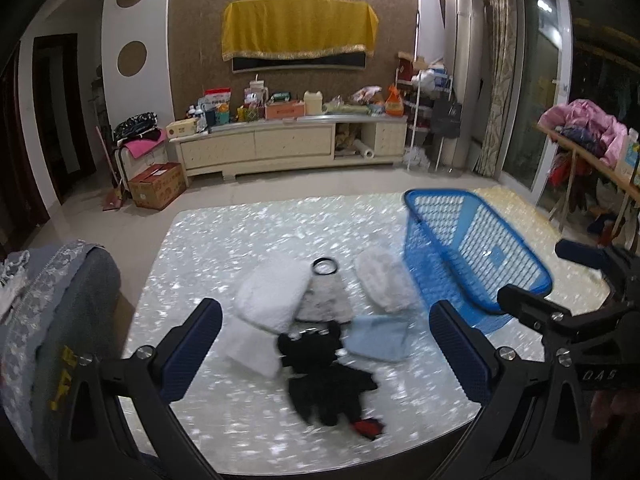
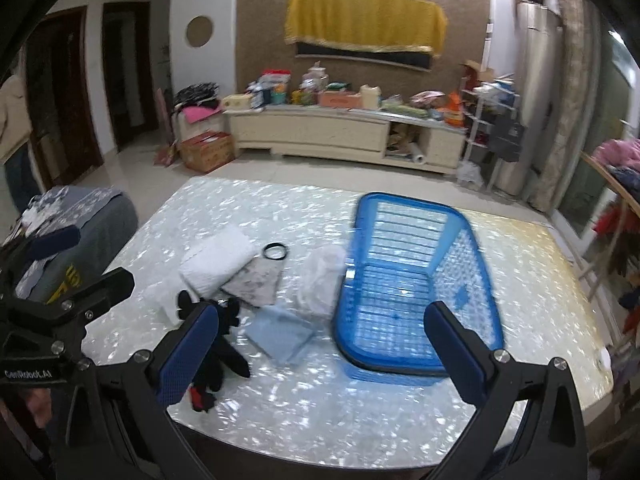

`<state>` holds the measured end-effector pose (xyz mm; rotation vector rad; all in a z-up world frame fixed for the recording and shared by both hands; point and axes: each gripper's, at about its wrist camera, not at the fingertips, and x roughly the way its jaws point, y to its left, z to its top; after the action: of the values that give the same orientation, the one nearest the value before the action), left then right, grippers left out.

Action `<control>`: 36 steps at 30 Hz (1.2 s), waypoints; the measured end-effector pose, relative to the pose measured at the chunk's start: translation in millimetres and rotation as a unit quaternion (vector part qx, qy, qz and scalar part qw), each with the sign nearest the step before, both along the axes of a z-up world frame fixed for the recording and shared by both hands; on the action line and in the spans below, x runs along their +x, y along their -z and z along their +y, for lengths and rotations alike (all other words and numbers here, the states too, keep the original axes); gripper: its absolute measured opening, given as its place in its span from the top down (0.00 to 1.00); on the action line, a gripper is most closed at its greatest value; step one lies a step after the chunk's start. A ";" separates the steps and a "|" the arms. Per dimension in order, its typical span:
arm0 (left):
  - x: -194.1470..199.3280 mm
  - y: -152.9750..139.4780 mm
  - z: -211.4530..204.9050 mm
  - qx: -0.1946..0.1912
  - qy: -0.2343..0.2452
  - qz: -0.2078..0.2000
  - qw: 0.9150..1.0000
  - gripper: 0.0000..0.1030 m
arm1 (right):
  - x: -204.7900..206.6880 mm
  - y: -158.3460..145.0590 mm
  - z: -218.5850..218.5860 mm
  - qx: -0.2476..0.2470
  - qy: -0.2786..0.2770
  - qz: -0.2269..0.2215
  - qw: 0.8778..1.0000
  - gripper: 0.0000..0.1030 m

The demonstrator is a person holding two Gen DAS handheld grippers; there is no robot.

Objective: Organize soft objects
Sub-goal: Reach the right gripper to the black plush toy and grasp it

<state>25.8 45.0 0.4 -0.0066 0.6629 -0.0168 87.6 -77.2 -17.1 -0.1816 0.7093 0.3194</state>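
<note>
- The left gripper (image 1: 326,346) hangs over the near side of the shiny white table (image 1: 224,240). Its two blue fingers (image 1: 192,350) are spread wide apart and hold nothing.
- The right gripper (image 2: 320,354) hangs over the near edge of the table too. Its fingers (image 2: 456,350) are also spread wide, with nothing between them.
- A blue basket (image 2: 416,288) sits on the right side of the table. Its open top faces up.
- The soft things lie in a bunch in the middle of the table, just left of the basket.
- A fluffy white cloth (image 1: 274,294) is at the far left of the bunch. A gray cloth (image 1: 326,298) lies right beside it, touching it.
- A black ring (image 1: 324,267) rests at the far end of the gray cloth.
- Another white fluffy piece (image 1: 384,280) lies next to the basket.
- A light blue cloth (image 1: 378,338) is nearer, close to the basket's near corner.
- A black soft thing (image 1: 324,376) lies nearest of all. A bit of red (image 1: 366,428) shows at its near end.
- A flat white cloth (image 1: 250,346) lies left of the black one.
- A gray cushion with a lacy cover (image 1: 52,320) sits off the table's left side.
</note>
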 end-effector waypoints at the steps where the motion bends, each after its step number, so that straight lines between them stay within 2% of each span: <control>1: 2.6 1.7 7.6 0.001 -0.003 0.011 1.000 0.00 | 3.2 1.8 5.6 -0.001 -0.008 0.006 1.000 0.00; 5: 8.6 14.0 34.1 0.004 -0.011 0.046 0.999 0.00 | 15.7 15.5 31.7 -0.011 -0.045 0.040 0.998 0.00; 8: 12.0 26.4 50.8 0.011 -0.021 0.072 0.997 0.00 | 28.7 33.9 54.1 -0.016 -0.075 0.086 0.993 0.00; 12: 20.3 45.5 70.0 0.001 -0.019 0.107 0.994 0.00 | 44.0 59.9 80.1 -0.028 -0.098 0.145 0.984 0.00; 21: 41.1 95.2 88.3 -0.005 -0.009 0.162 0.987 0.00 | 63.7 114.1 119.6 -0.035 -0.121 0.247 0.961 0.19; 24: 47.0 111.0 94.6 -0.011 -0.011 0.180 0.984 0.00 | 71.0 133.1 127.1 -0.039 -0.119 0.277 0.953 0.19; 29: 53.5 133.2 105.0 -0.017 -0.016 0.207 0.978 0.00 | 78.4 149.3 132.9 -0.043 -0.116 0.309 0.943 0.22; 36: 54.0 152.2 109.7 -0.022 -0.017 0.221 0.975 0.00 | 82.0 161.1 137.4 -0.047 -0.120 0.324 0.937 0.30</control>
<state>79.8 154.7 -151.9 -0.0665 1.1088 0.0023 169.7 60.2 -178.2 -0.2569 1.3633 0.5913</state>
